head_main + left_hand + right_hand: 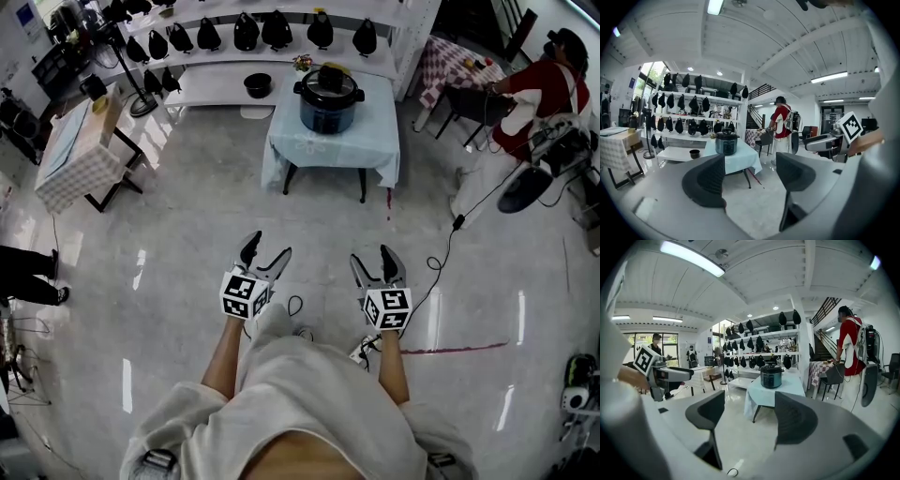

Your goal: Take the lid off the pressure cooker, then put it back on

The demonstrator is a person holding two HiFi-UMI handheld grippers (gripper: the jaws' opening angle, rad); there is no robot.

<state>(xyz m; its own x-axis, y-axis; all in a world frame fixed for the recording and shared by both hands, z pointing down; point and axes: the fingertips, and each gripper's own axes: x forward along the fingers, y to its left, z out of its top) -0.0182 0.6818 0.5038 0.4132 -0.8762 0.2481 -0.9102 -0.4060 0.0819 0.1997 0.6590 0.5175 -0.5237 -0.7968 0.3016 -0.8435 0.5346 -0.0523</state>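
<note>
The left gripper (266, 248) stands with its jaws wide apart and nothing between them. Its own view shows only bare floor and the far room through the gap. The right gripper (375, 261) is the same: jaws spread, empty. Both are held out in front of the person's body at about the same reach, side by side with a gap between them, and both point forward and slightly down.

Ahead of them lies a stretch of bare floor, and past it the table (333, 145) with a pale blue cloth. The pressure cooker (328, 105) stands on the far part of that table, with its lid (328, 84) seated on top — well apart from both grippers, so nothing of the task is under way yet.

The cooker lies straight ahead, close to the midline between the two hands and a shade toward the right one. In the right gripper view the pot (771, 376) shows almost through the gap between the jaws. In the left gripper view it (726, 143) sits over the left-hand jaw, off to one side. So the right gripper looks the better lined up, though neither hand is clearly nearer. The pot is round, with what look like side handles sticking out left and right. The coming move is judged to be a plain walk forward, not a reach.
</note>
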